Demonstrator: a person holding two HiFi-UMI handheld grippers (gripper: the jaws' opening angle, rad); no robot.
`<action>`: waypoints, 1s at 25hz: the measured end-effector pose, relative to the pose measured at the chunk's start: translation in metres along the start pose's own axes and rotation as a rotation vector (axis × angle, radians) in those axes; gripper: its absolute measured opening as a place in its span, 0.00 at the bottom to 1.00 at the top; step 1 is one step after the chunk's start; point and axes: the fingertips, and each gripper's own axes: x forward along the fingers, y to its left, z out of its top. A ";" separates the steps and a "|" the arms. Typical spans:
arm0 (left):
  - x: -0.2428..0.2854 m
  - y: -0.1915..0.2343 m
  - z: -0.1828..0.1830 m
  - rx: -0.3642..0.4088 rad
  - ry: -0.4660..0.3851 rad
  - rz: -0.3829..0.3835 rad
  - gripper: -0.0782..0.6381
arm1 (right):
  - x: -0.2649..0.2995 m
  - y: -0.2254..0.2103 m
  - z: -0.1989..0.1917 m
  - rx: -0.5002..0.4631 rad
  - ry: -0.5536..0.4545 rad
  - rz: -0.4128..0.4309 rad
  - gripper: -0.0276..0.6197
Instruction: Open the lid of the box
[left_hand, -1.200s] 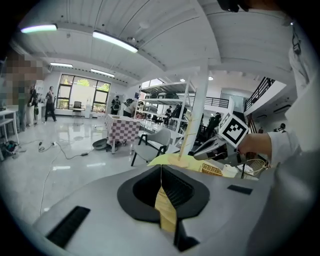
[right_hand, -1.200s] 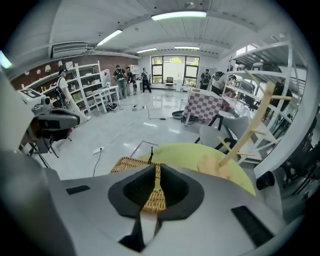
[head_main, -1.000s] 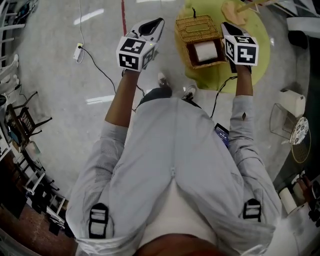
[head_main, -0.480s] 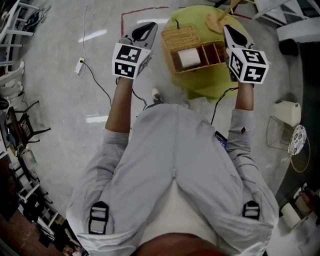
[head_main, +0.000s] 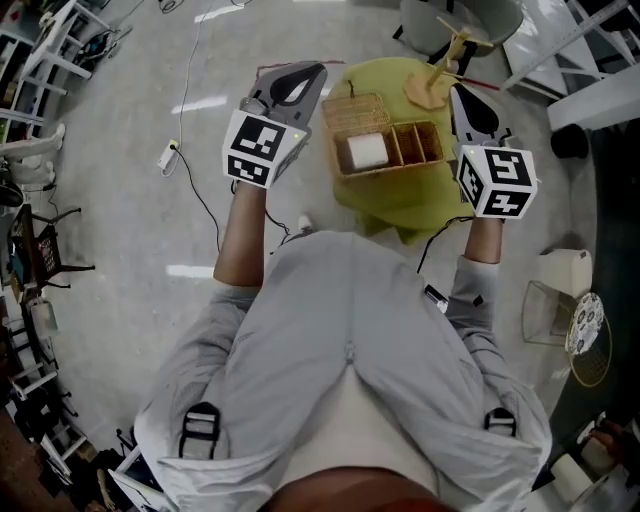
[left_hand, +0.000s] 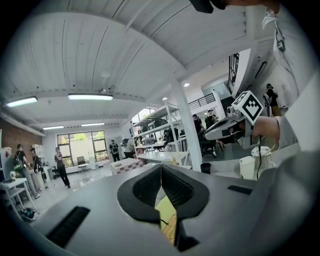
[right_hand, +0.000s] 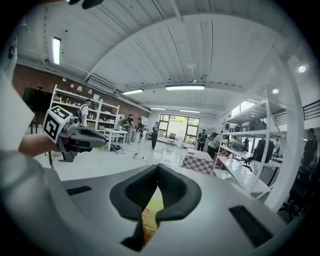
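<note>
The wicker box (head_main: 412, 146) stands on a round green-covered table (head_main: 400, 205). Its woven lid (head_main: 353, 108) is swung back at the far left, and a white roll (head_main: 365, 151) shows in the left compartment. My left gripper (head_main: 312, 72) hangs shut to the left of the box, above it and holding nothing. My right gripper (head_main: 457, 93) hangs shut to the right of the box, also holding nothing. In the left gripper view the jaws (left_hand: 161, 168) meet, with green cloth and wicker seen below them. The right gripper view shows its jaws (right_hand: 157, 168) together too.
A wooden stand (head_main: 436, 86) sits at the table's far edge. A cable with a power strip (head_main: 166, 156) lies on the floor to the left. A white bin (head_main: 566, 268) and a wire basket (head_main: 545, 312) stand to the right. Chairs (head_main: 30, 240) line the left wall.
Both grippers have risen away from the box and now hang higher at its two sides. The box and its open lid have stayed where they were.
</note>
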 end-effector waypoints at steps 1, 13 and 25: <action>-0.002 -0.003 0.006 0.008 -0.009 0.004 0.15 | -0.004 0.000 0.004 -0.016 -0.009 0.004 0.08; -0.035 -0.029 0.025 0.015 -0.029 0.084 0.15 | -0.031 0.019 0.019 -0.081 -0.058 0.094 0.08; -0.043 -0.032 0.024 -0.010 -0.017 0.120 0.15 | -0.033 0.021 0.013 -0.087 -0.052 0.119 0.08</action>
